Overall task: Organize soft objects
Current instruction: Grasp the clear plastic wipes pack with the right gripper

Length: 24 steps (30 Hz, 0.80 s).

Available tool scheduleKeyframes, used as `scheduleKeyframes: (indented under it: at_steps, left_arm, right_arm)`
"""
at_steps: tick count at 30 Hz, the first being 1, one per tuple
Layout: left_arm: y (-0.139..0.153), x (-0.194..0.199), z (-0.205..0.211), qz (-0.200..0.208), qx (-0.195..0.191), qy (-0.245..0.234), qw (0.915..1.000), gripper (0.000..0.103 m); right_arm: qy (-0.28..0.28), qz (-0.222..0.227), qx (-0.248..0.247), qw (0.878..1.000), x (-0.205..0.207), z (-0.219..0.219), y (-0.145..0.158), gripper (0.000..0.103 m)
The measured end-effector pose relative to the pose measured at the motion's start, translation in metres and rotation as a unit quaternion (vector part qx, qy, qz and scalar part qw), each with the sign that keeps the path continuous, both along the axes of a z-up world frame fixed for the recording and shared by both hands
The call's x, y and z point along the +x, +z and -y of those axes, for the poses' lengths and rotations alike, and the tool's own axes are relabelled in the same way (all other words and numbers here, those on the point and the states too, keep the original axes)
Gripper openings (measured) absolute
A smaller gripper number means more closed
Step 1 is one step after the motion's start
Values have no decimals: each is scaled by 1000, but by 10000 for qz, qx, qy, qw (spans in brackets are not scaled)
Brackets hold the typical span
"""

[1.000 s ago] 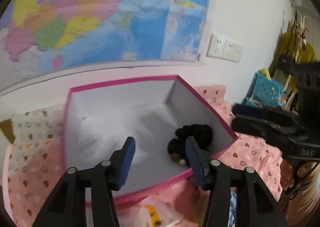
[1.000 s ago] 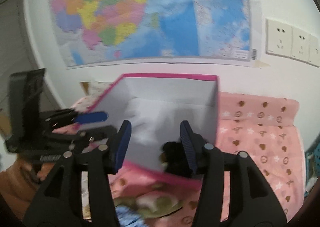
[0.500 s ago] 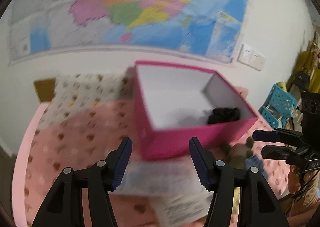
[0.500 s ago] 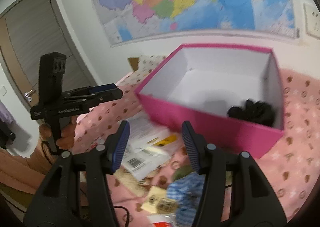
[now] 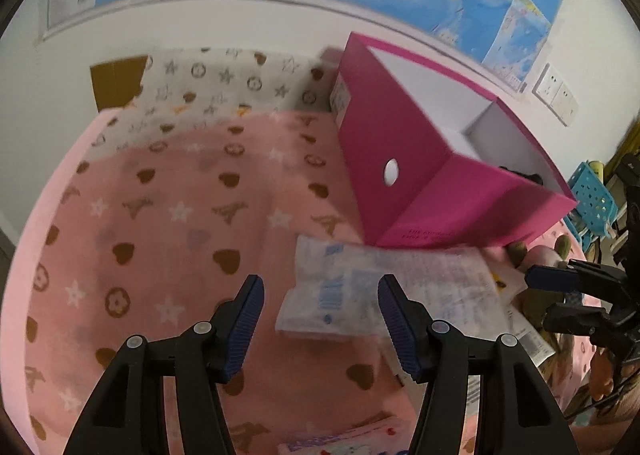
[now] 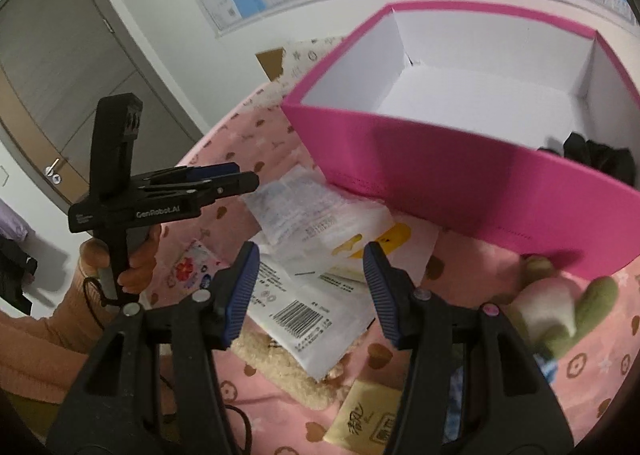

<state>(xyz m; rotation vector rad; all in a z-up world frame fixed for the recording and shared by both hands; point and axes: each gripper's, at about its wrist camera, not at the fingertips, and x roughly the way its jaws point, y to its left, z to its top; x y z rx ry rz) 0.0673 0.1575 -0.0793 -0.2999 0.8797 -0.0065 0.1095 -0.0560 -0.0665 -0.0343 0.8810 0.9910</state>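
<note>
Both grippers had drawn back from the box (image 6: 472, 175) since a second earlier, when their fingers were over its open top; now they hung above the packets and the pink blanket (image 5: 160, 223). Left gripper (image 5: 320, 319) had its jaws wide apart, empty, over a clear packet (image 5: 340, 291) just beside the box's near corner. Right gripper (image 6: 310, 291) was likewise spread and empty, over a heap of packets (image 6: 312, 295). Inside the white-lined pink box lay one black scrunchie (image 6: 600, 157), in the near right corner against the wall; the rest of the floor was bare. A green and white plush toy (image 6: 560, 319) lay on the blanket just outside the box's front wall.
</note>
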Motion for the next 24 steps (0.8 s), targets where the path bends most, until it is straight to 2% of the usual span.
scheduleKeyframes:
  at_steps: [6,8,13,20,21,23,24]
  left_arm:
    - [-10,2,0,-115,-324,-333,9989,61]
    - [-13,3,2,-172,-420,-434,9980,61]
    - [-14,3,7,-191,-579,-743,9954,63]
    - [-16,2,6,-186,-738,-868,9933,63]
    - [-16,1,6,-192,-748,-871,9932,63]
    - [-16,0,6,-198,-748,-878,9931,63]
    - [-16,0,6,-207,-754,-874,9931,63]
  right_arm:
    - [-210,-151,-276,9993,9,-11,-10,57]
    - [-281,-204,-321,9989,12,-13,-12,61]
    - [-313,-292,-279,9987,17,-16,-14,65]
    - [-316,-407,-92,9986,22,-24,-19,66]
    - [-365,-429,-56,9984,24,-24,-20,64]
    - [-429,-440,-58,9981,25,-25,-22,41]
    - [-473,-492,-37,9977,26,-25,-23,40]
